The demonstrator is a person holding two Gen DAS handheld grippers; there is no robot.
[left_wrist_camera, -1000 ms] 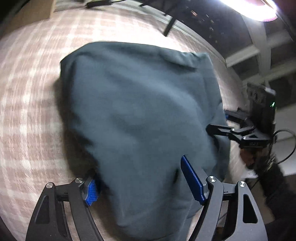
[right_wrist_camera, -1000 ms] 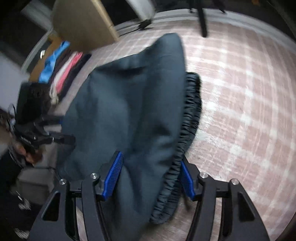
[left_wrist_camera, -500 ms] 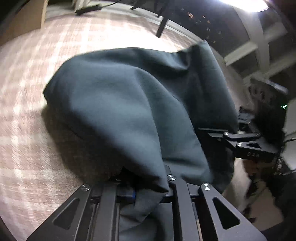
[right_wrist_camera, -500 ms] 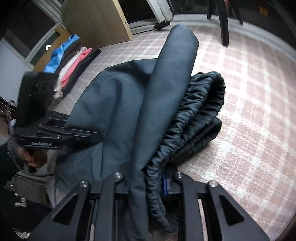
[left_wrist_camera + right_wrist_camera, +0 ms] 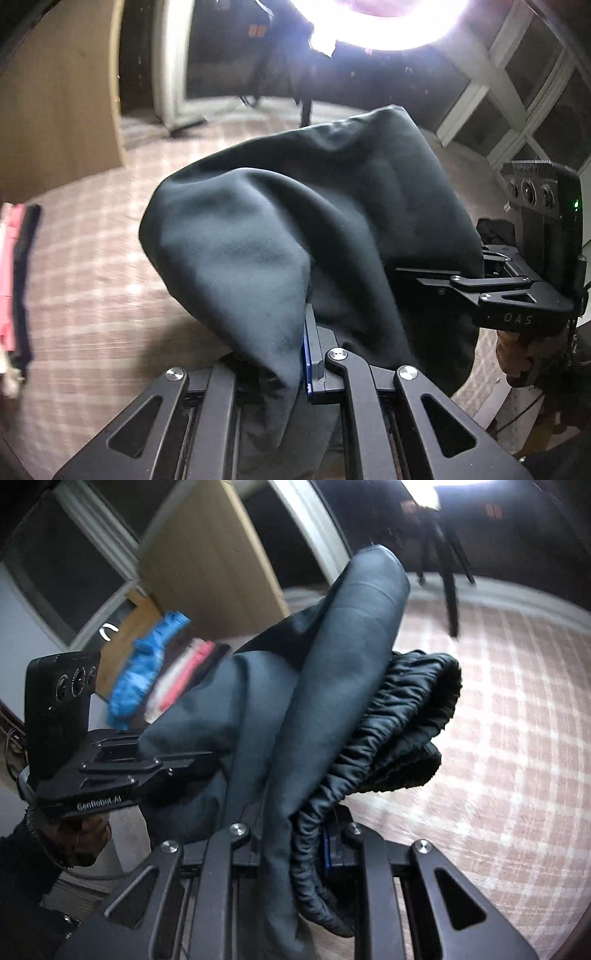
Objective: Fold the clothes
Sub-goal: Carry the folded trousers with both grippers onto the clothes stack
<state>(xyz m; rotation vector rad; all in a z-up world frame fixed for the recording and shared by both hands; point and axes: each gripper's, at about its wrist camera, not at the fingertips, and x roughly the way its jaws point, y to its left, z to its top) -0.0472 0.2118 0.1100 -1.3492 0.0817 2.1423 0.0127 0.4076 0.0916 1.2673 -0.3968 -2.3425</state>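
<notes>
My left hand-held gripper (image 5: 295, 354) and right hand-held gripper (image 5: 295, 834) are each clamped on the dark teal garment (image 5: 314, 221), which hangs bunched between them above the checked surface (image 5: 92, 295), probably a bed.

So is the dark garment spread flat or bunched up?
Bunched: the dark garment hangs in folds, gathered waistband doubled over, above the checked surface.

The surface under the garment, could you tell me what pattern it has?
A pink-and-white plaid surface, clearest in the right wrist view.
</notes>
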